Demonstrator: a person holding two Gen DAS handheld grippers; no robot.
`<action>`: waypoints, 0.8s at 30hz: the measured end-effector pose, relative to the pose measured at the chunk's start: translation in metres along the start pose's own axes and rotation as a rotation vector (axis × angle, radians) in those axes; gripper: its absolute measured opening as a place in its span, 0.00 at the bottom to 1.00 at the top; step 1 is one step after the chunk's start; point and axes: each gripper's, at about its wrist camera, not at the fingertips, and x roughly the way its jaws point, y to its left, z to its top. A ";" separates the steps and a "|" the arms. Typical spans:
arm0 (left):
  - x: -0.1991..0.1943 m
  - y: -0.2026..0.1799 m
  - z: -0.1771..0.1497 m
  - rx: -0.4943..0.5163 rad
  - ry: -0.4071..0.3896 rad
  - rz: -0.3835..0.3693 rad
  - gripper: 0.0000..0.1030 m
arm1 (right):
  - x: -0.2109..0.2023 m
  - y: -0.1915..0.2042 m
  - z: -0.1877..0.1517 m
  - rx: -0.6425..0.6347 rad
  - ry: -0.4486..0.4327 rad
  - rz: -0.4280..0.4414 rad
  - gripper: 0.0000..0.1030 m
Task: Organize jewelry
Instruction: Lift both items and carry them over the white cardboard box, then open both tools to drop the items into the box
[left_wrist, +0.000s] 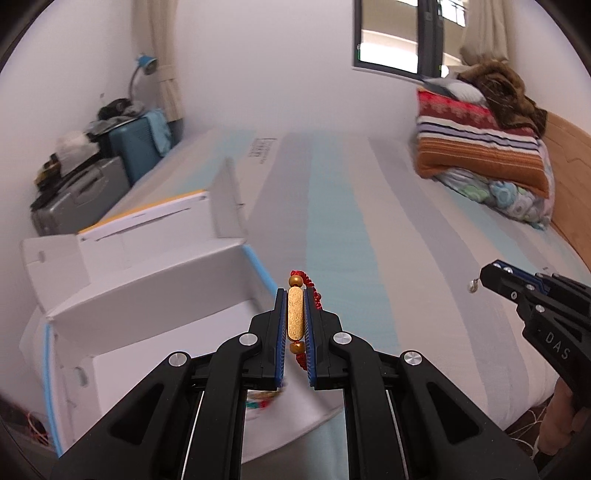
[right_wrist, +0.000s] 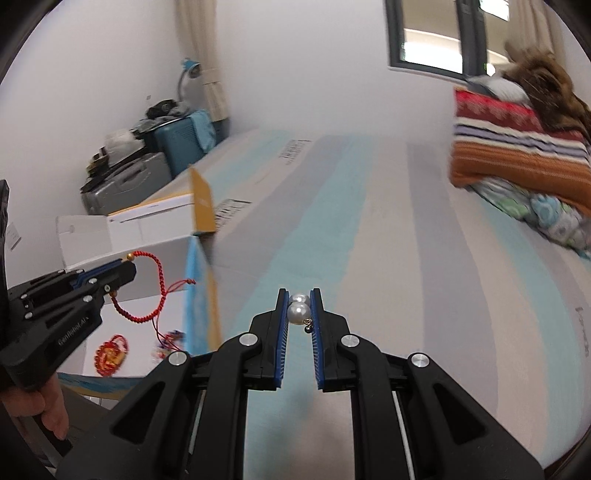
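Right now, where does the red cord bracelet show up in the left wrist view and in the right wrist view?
Left wrist view: red cord bracelet at lower centre, its gold bar clamped in the left tool.
Right wrist view: at left, its loop hanging from that tool's tip, before the white box.
Shared landmark: the striped folded blankets, upper right in both.

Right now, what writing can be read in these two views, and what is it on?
"DAS": on the right gripper body, rest cut off.
"GenRobot.AI": on the left gripper body.
Black print on the mattress cover: too blurred to read.
Barcode label beside the cardboard box: unreadable.
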 end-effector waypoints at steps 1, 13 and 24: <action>-0.002 0.010 -0.002 -0.012 0.000 0.013 0.08 | 0.001 0.009 0.002 -0.011 0.000 0.009 0.11; -0.019 0.113 -0.038 -0.135 0.030 0.127 0.08 | 0.038 0.133 0.009 -0.153 0.031 0.136 0.10; 0.001 0.180 -0.082 -0.226 0.128 0.230 0.08 | 0.099 0.191 -0.015 -0.200 0.164 0.176 0.11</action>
